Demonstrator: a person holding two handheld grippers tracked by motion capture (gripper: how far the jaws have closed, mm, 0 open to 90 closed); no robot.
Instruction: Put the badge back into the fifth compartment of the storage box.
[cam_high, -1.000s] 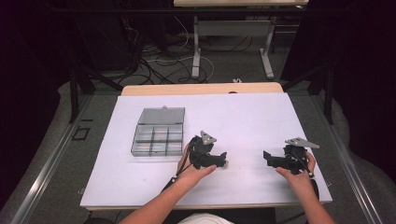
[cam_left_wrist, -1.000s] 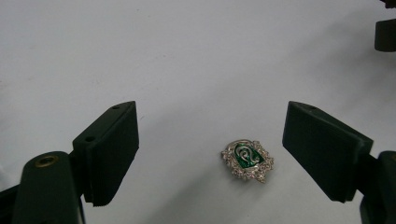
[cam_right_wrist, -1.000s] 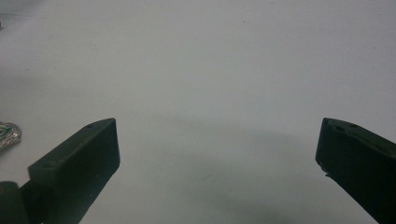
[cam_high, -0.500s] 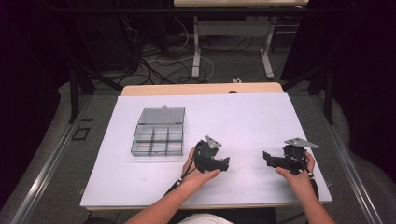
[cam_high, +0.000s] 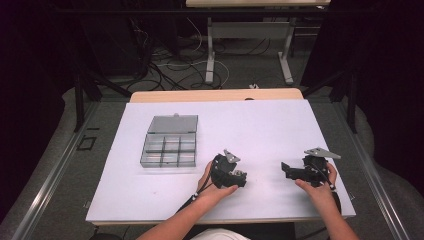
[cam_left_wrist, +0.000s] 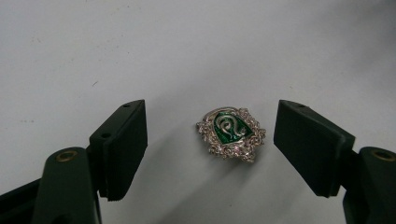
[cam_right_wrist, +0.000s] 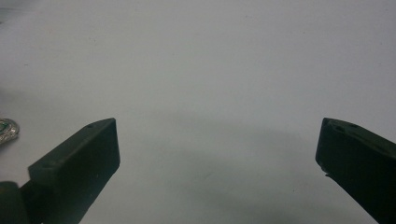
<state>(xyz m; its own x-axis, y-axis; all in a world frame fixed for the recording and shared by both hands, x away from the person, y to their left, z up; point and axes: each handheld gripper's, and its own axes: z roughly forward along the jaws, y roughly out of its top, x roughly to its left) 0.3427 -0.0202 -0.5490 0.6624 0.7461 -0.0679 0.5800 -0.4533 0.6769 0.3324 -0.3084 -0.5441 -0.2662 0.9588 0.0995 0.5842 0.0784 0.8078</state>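
Note:
A small silver badge with a green enamel centre lies flat on the white table. My left gripper is open and low over it, one jaw on each side, neither touching it. From above, the left gripper sits near the table's front middle in the person's left hand. My right gripper rests farther right, pointing left, open and holding nothing. In the right gripper view the jaws stand wide apart over bare table, and the badge's rim peeks in at the far left edge.
A clear plastic compartment box with its lid open lies on the left half of the white table. Table legs and cables stand on the floor beyond the far edge.
My left gripper has slid a little to the right and toward the near edge. The right gripper has stayed where it was.

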